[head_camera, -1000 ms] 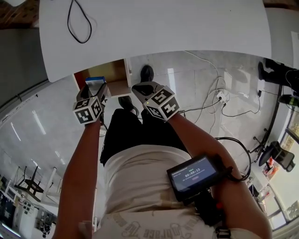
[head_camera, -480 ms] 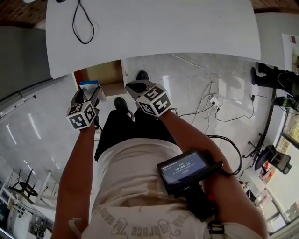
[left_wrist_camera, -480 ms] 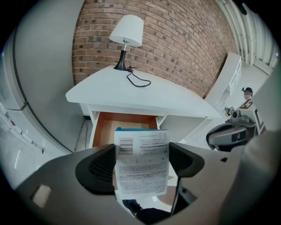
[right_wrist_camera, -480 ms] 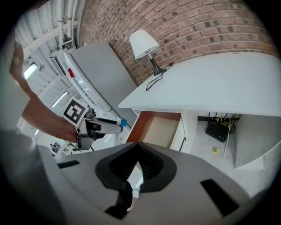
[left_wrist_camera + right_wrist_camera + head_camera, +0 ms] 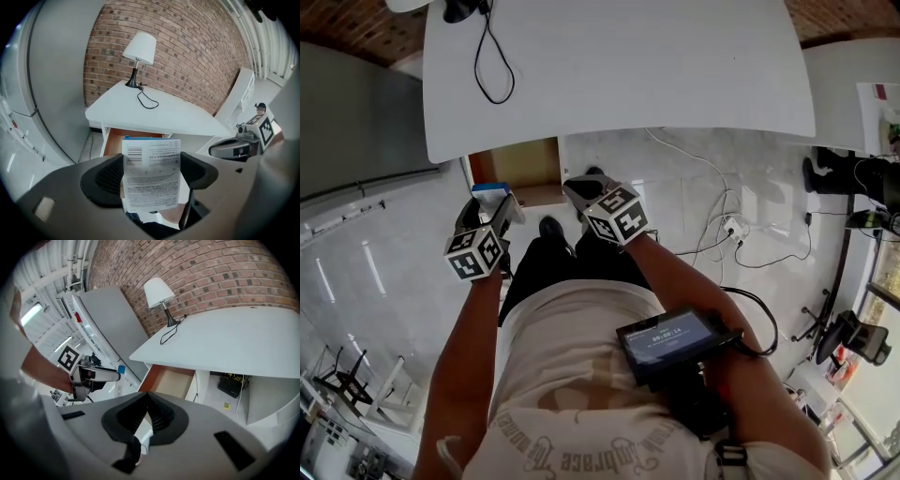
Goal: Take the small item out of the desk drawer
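L gripper [image 5: 492, 201] clamped on small box [image 5: 151, 180], just in front of open drawer [image 5: 520, 164]. R gripper [image 5: 149, 413] near drawer too, jaws together, empty.

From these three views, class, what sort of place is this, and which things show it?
Probably an office or workroom: a white desk with an open wooden drawer, a white-shaded table lamp before a red brick wall, and a white power strip on the glossy tiled floor.

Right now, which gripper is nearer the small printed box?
Left. The left gripper is shut on the box, near the open drawer; the right gripper, shut and empty, is apart from it, off to its right.
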`<state>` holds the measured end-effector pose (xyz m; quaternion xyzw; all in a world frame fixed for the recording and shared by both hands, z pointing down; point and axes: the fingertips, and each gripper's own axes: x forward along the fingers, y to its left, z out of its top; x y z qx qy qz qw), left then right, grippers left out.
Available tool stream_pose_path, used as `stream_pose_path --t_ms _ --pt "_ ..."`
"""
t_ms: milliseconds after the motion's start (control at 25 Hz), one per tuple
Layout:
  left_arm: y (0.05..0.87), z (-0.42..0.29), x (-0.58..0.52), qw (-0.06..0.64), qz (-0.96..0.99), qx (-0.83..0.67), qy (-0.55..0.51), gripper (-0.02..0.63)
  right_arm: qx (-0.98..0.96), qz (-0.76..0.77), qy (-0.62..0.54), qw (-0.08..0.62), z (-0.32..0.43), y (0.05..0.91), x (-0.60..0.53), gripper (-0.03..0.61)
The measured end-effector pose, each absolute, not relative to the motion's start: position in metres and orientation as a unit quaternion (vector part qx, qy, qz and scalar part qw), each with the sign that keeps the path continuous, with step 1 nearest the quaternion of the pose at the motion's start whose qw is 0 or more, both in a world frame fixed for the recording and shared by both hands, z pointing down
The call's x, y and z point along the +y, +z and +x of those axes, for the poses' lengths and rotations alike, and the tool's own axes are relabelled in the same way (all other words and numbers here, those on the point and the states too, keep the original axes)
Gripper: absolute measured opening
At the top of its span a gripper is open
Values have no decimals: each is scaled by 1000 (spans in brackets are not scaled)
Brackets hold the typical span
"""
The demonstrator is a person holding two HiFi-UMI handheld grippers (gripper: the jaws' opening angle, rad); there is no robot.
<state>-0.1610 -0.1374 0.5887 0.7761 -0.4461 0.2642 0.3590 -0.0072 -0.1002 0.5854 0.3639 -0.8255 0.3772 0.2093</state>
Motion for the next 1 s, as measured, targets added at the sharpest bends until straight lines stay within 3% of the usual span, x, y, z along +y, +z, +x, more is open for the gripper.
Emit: stream_pose_path --t_ms 1000 --pt "517 -189 -118 322 815 -440 197 379 -844 407 306 170 -18 499 -109 6"
